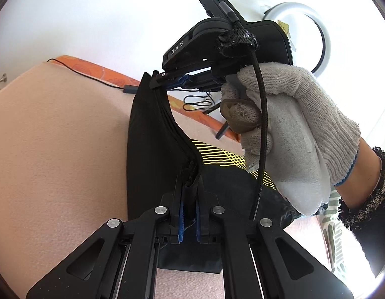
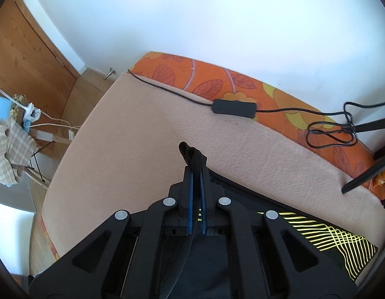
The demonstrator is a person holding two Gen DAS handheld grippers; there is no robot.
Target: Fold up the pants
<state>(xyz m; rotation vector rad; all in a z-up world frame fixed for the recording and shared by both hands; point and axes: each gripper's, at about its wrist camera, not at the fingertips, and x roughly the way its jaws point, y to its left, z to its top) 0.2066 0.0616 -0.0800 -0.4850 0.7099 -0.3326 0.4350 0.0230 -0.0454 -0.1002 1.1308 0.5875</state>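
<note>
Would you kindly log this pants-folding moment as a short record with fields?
surface: beige blanket over an orange floral cover
garment: black pants with a yellow line pattern
left tool: left tool shut on a bunched edge of the pants
right tool: right tool shut on another edge, raised above the blanket
hand: gloved right hand holding the right tool
clutter: black cable with an inline box along the far edge

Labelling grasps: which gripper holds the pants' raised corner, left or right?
The right gripper: it pinches the pants at the lifted top corner, above the blanket. The left gripper clamps the lower edge.
</note>
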